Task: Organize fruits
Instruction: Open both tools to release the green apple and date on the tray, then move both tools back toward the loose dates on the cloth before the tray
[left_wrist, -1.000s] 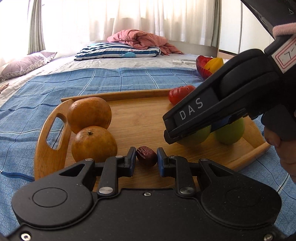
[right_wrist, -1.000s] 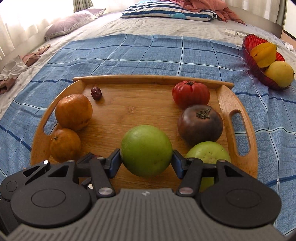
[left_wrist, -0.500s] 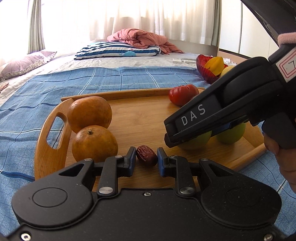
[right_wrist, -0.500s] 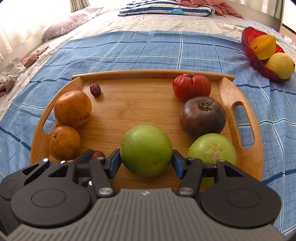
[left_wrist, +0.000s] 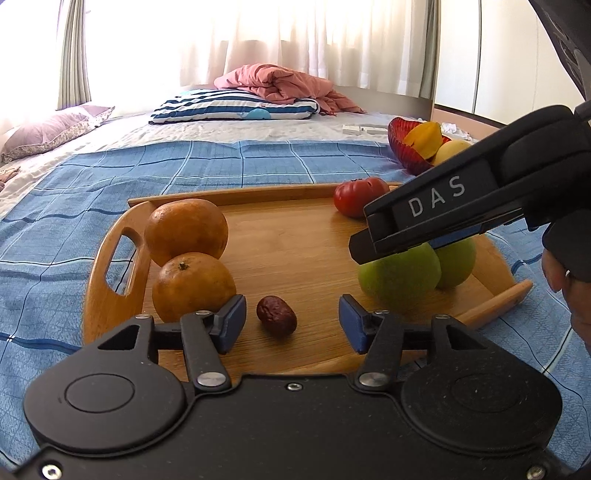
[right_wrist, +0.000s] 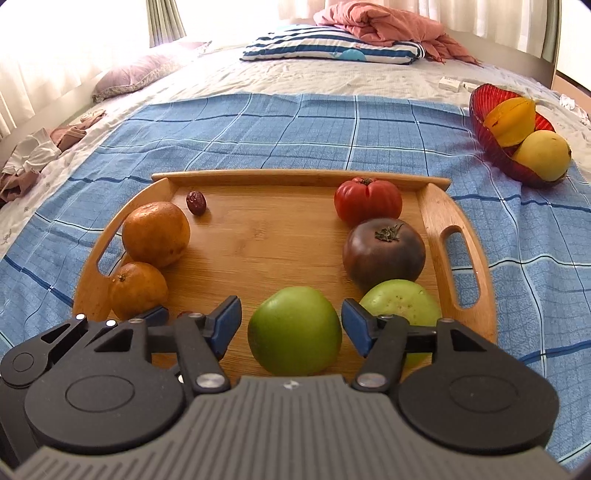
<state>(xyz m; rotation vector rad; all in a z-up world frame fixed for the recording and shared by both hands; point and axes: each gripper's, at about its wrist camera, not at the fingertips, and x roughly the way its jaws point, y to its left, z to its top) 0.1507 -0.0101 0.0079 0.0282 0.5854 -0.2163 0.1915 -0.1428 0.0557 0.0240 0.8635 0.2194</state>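
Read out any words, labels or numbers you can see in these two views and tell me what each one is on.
"DAS" in pale capitals on the black side of the right gripper, seen from the left wrist view.
The striped pillow has a small whale picture, no lettering.
The small white boxes by the red bowl are too small to read.
Nothing readable on the wooden tray or the fruit.

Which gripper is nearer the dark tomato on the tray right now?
Right. The right gripper straddles the green fruit just in front of the dark tomato; the left gripper sits across the tray around a red date.
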